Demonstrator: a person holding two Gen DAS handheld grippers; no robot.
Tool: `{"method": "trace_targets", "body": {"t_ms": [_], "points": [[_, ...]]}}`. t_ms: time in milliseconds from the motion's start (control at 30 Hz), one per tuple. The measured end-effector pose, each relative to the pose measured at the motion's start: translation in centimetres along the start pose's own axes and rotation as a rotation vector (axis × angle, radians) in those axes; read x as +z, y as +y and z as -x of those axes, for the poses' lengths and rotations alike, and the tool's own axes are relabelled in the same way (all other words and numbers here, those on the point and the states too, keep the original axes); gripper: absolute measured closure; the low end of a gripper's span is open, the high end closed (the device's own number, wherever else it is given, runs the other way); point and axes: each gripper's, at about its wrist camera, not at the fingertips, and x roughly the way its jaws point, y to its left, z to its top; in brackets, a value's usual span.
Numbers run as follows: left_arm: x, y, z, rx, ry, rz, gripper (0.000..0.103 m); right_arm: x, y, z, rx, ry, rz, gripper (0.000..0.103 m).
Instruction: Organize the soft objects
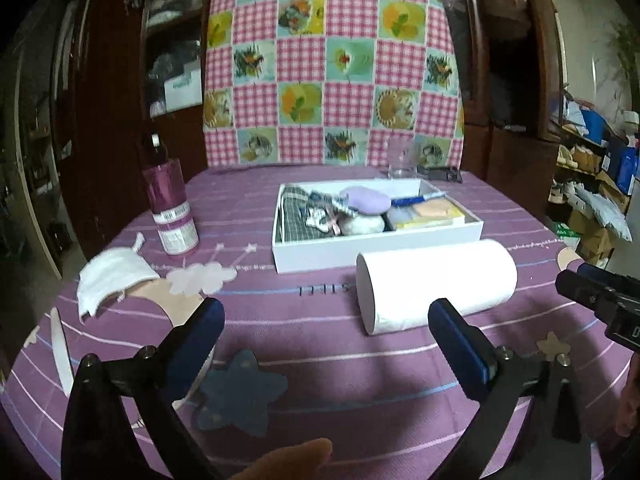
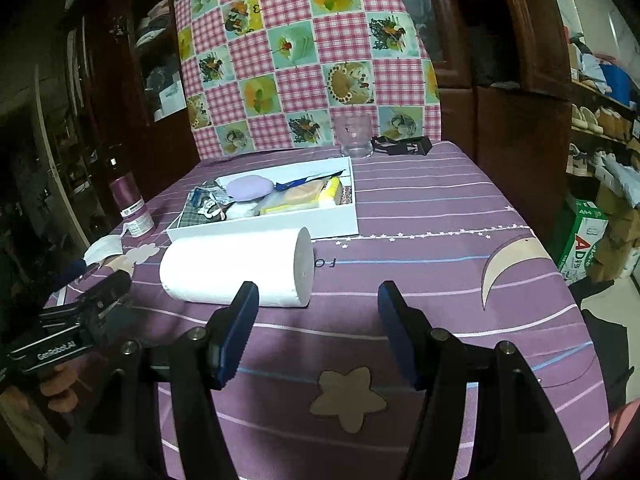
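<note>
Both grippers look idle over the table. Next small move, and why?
Probably ease the left gripper forward to straddle the paper roll. Both grippers are open and empty, the right gripper too. The roll lies on its side just ahead of the white box, which already holds soft items.

Bystanders around the purple tabletop

A purple striped cloth with star, cloud and moon patches covers the tabletop (image 1: 320,344). Left of centre in the left wrist view stands a purple spray can (image 1: 170,208). At the far edge, upper centre, a clear glass cup (image 2: 354,136) sits just beside a black clip (image 2: 402,146). Behind them hangs a pink checked cloth (image 1: 332,60). Dark wooden cabinets (image 1: 108,120) flank it, and cluttered shelves with boxes (image 2: 600,128) fill the right edge.
</note>
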Motion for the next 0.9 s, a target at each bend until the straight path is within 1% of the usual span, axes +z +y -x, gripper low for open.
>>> {"method": "trace_targets", "body": {"t_ms": [33, 100, 467, 900], "points": [[-0.01, -0.06, 0.27, 0.001, -0.015, -0.003, 0.0, 0.0, -0.04, -0.04, 0.0, 0.001, 0.001, 0.04], [-0.03, -0.2, 0.37, -0.001, -0.019, -0.011, 0.0, -0.03, 0.0, 0.09, -0.002, -0.001, 0.004, 0.04], [-0.11, -0.21, -0.35, 0.005, 0.025, -0.021, 0.0, -0.06, -0.02, 0.0, -0.024, -0.003, 0.028, 0.04], [-0.23, -0.2, -0.57, 0.005, 0.042, -0.02, 0.0, 0.0, 0.23, 0.19, -0.043, -0.005, 0.05, 0.04]]}}
